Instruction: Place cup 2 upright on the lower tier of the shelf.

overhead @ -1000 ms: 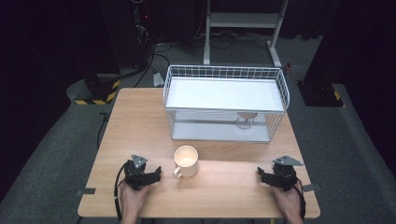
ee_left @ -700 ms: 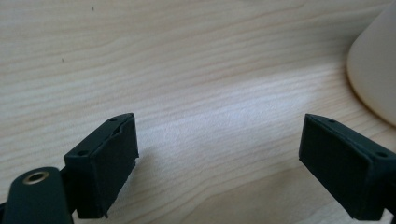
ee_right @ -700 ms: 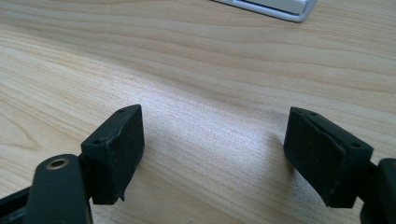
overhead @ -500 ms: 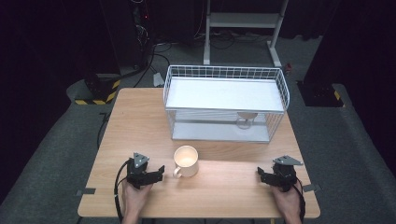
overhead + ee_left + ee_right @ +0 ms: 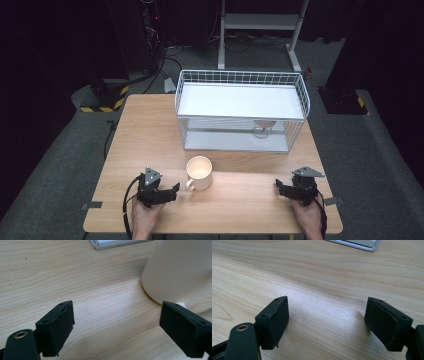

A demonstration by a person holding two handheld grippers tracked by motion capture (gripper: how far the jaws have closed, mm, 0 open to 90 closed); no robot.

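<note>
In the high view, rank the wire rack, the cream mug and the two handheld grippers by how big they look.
1. White wire rack, by far the largest.
2. Cream mug.
3. Left gripper and right gripper: these look about alike, and only slightly smaller than the mug, so that gap is unsure.

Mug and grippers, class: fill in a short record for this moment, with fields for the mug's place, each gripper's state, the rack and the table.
mug: upright, cream, on the table in front of the rack, handle toward the left gripper
left gripper: open, beside the handle, nothing held
right gripper: open, jaws just widened, bare wood between them
wire rack: white, at the far side of the table
table: light wood
</note>
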